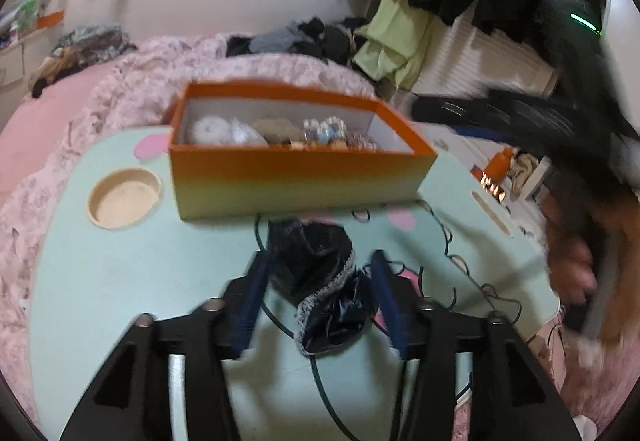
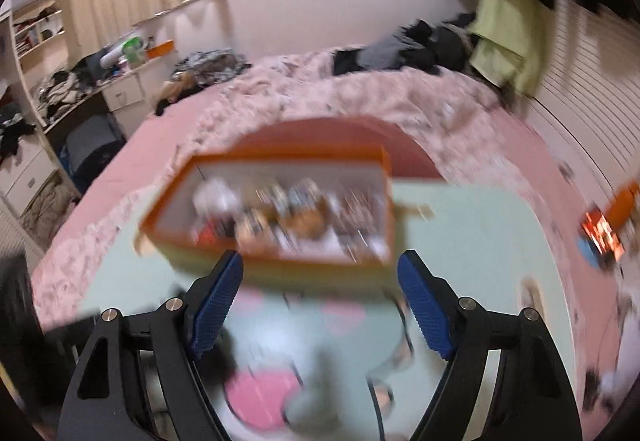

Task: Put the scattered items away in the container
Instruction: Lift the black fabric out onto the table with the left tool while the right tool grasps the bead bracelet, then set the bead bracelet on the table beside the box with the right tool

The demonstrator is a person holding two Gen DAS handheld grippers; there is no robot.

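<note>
Dark scrunchie with grey lace trim lies on my mint-green counter, just in front of the orange box. It sits between the pads of my left gripper; jaws partly parted, pads clear of the fabric on both sides. Box holds a row of small hair accessories, blurred. A round recess is sunk in the counter left of the box. My right gripper hangs above the box's near edge, jaws wide, nothing between. Pink bed behind.
</note>
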